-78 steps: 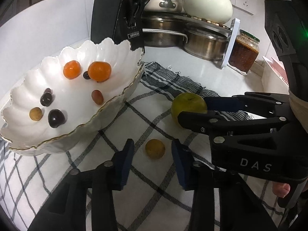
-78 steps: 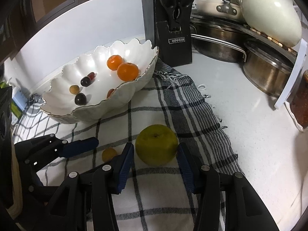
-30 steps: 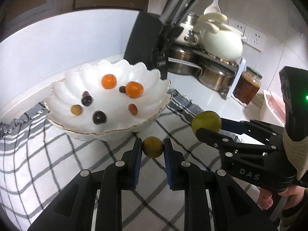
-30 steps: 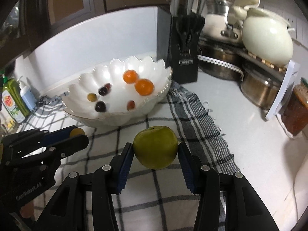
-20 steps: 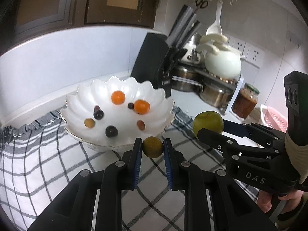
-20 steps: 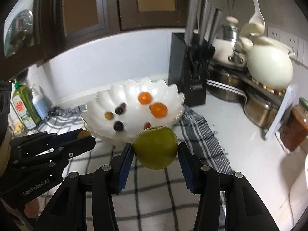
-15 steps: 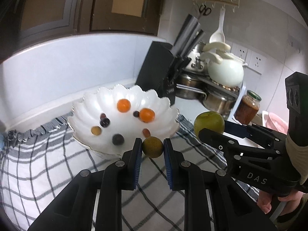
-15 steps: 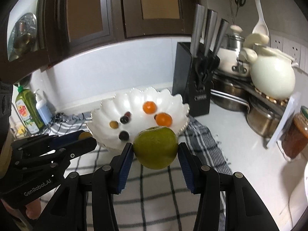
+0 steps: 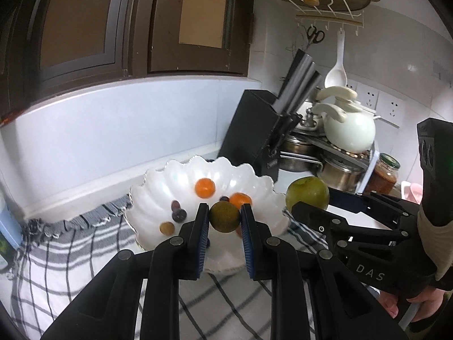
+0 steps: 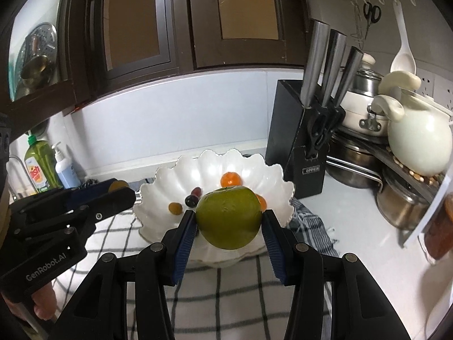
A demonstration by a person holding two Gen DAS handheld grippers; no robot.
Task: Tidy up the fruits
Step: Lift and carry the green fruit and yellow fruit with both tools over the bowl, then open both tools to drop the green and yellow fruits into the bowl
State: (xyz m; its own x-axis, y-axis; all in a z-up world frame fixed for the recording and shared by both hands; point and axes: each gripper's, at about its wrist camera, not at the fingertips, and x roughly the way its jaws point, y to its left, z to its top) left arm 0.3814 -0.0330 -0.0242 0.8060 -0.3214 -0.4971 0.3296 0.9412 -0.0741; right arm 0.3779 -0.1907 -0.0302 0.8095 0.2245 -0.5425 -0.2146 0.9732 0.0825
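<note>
My left gripper point(image 9: 224, 217) is shut on a small yellow-brown fruit point(image 9: 224, 217) and holds it in the air in front of the white scalloped bowl point(image 9: 147, 198). My right gripper point(image 10: 228, 221) is shut on a green apple point(image 10: 228, 216), also raised before the bowl point(image 10: 271, 181). The bowl sits on a checked cloth point(image 9: 70, 249) and holds two oranges point(image 9: 205, 187), dark grapes point(image 9: 179, 214) and a small yellow fruit point(image 9: 167, 228). The apple shows in the left wrist view point(image 9: 307, 193), the left gripper in the right wrist view point(image 10: 113, 191).
A black knife block point(image 10: 303, 147) stands right of the bowl. Steel pots point(image 10: 354, 167), a cream kettle point(image 10: 419, 141) and a jar point(image 9: 385, 174) crowd the right corner. Soap bottles point(image 10: 38, 164) stand far left. Dark cabinets point(image 10: 170, 19) hang overhead.
Both grippers closed on their fruits on the cloth, lifted them, and have kept rising; the bowl now sits lower and farther in both views.
</note>
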